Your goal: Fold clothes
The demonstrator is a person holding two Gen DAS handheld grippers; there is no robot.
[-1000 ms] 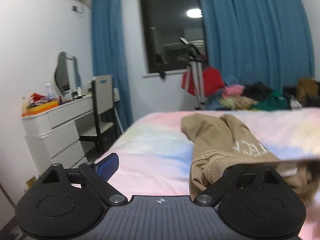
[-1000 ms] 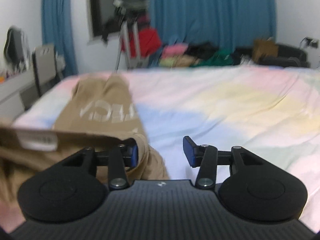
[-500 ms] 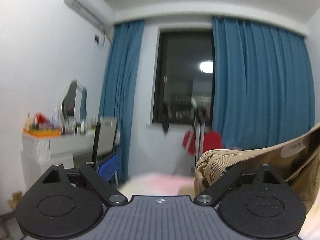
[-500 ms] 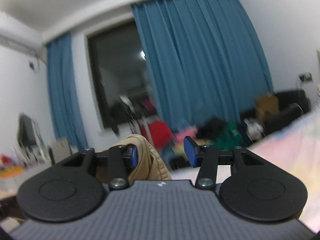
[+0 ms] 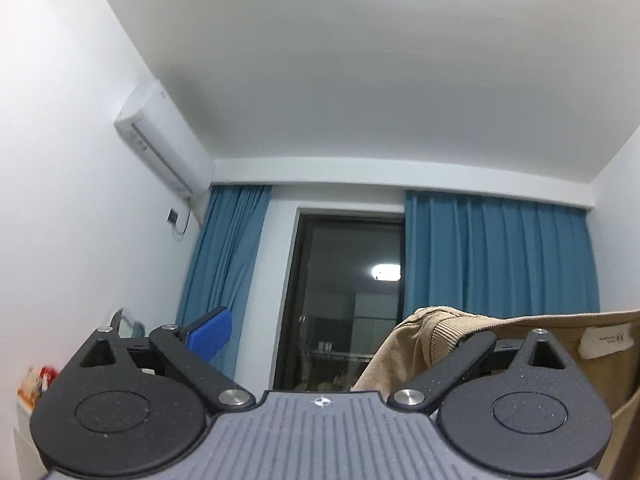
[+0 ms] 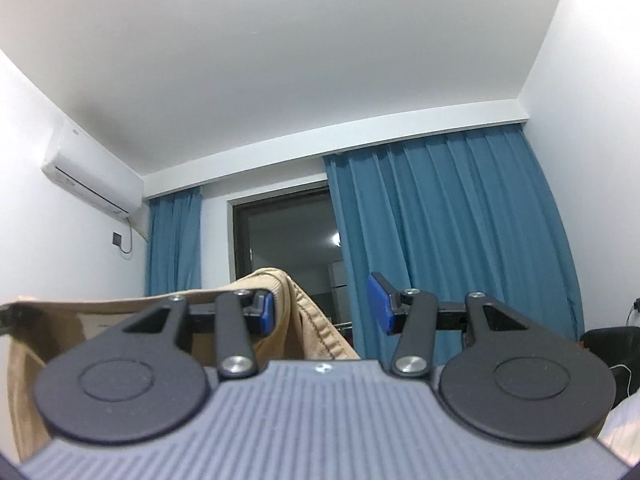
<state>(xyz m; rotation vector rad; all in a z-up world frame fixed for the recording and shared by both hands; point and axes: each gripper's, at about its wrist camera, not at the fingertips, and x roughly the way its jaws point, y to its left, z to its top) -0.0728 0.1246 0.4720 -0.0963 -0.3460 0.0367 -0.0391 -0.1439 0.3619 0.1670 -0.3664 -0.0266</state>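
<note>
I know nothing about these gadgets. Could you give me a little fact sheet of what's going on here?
Item: tan garment, held up in the air between the two grippers
Left gripper: open, cloth draped over its right finger
Right gripper: open, cloth draped over its left finger
Detail: white label showing on the cloth
Camera aim: tilted up toward the ceiling
Background: blue curtains, dark window, air conditioner
</note>
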